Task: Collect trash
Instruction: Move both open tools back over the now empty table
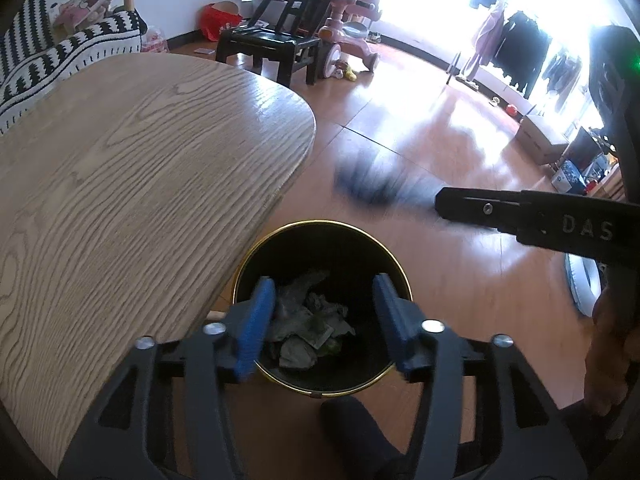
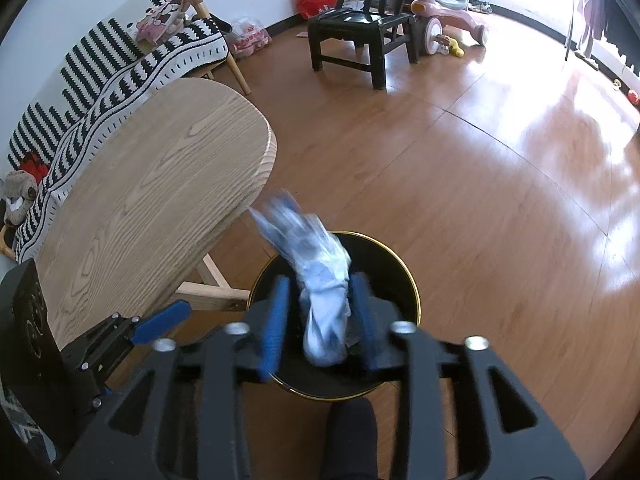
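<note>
From the left wrist, we look into the bin (image 1: 322, 308), already holding crumpled paper (image 1: 308, 320); the table (image 1: 140, 184) beside it looks bare, so we judge the job nearly done. Our left claw (image 1: 324, 316) hangs spread and empty above it. From the right wrist, our right claw (image 2: 320, 316) has its blue fingers (image 2: 274, 320) around a blurred blue-white wrapper (image 2: 320, 280) over the bin (image 2: 404, 268); whether they clamp it we cannot tell.

Blurred blue-white wrapper (image 2: 320, 280) over black bin (image 2: 404, 268)

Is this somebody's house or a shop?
Most likely a home's living room: a sofa with a striped blanket, a child's pink ride-on toy on the wood floor, and clothes hanging on a rack by the window.
</note>
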Available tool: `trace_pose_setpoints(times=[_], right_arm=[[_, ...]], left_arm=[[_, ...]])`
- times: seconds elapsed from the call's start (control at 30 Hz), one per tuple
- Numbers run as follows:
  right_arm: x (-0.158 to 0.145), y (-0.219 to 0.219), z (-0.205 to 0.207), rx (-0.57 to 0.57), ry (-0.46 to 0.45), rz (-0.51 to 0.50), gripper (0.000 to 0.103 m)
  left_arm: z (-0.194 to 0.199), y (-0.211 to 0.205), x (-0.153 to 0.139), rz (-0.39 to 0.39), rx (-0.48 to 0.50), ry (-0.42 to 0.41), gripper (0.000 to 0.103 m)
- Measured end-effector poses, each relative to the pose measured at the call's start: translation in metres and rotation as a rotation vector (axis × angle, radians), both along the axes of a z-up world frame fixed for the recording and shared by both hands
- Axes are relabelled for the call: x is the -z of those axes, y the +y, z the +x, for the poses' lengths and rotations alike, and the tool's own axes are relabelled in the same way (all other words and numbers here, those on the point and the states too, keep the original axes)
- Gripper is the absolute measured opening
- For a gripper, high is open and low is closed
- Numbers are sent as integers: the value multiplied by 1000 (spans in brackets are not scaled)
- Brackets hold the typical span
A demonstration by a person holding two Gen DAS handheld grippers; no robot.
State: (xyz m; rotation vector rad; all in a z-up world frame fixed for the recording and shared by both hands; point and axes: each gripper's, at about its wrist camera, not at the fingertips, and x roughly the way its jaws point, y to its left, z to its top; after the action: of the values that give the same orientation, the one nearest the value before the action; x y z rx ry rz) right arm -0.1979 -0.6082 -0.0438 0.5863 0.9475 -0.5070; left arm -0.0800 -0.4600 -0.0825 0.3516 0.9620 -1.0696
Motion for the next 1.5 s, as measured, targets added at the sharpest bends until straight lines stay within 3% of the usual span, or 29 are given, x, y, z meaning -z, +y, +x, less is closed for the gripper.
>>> trace_pose_setpoints(times=[0.27, 0.33, 0.57, 0.8, 1.0, 1.23, 1.5], right_arm=[[-10, 7, 5, -1, -22, -26, 75], [-15, 9, 7, 10, -38, -31, 82], [-41, 29, 29, 1, -110, -47, 94], [-63, 88, 84, -120, -141, -90, 95], [-74, 171, 147, -287, -165, -128, 95], [-75, 269, 204, -471, -185, -172, 95], [-65, 345, 246, -600, -197, -192, 95]], left_arm=[[4, 10, -13, -20, -18, -18, 79], [8, 17, -22, -18, -32, -42, 90], [42, 86, -68, -69, -159, -124, 96], [98, 195, -86, 7, -434, -198, 96], [134, 298, -92, 83, -650, -237, 96], [154, 403, -97, 89, -848, -244, 96], [165, 478, -92, 80, -995, -215, 96]])
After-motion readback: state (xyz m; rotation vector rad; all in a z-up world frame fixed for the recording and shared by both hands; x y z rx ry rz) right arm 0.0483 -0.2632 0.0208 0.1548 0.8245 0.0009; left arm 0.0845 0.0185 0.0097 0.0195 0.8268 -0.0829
